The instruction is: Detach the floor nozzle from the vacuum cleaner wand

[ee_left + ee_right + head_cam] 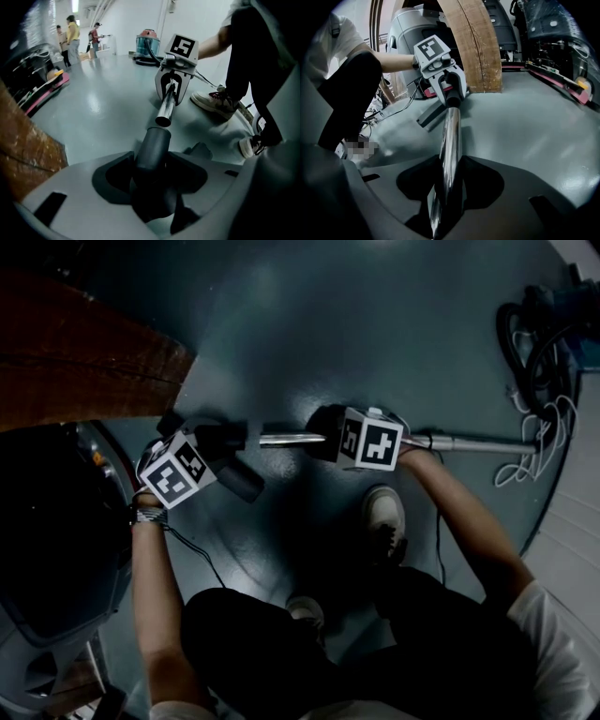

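Floor nozzle (pixel 152 150): dark grey plastic, its round tubular neck is gripped low over the grey-green floor (pixel 375 315) at the person's left side. The flat head is too dark to make out.
Wand: the shiny chrome metal vacuum wand (pixel 451 136) lies close to level and runs left to right across the head view.
Left gripper (pixel 152 185): its fingers are pressed on the floor nozzle's neck, one on each side.
Right gripper (pixel 447 187): its fingers are clamped round the wand, a short way along from its open end.
Joint: the wand's open mouth shows just beyond the tip of the neck. The two look pulled apart or about to part, but whether they touch cannot be told.
Axis: the neck points away from the left fingers toward the wand's mouth, nearly in line with the wand's long axis.
Nearer hand: the left hand holds the floor nozzle itself, while the right holds only the wand.
Coming move, as judged: draw the left gripper away from the right along that shared line, with the wand held steady.
Background: a red-lidded blue vacuum drum (pixel 147 42) stands well apart across the floor.
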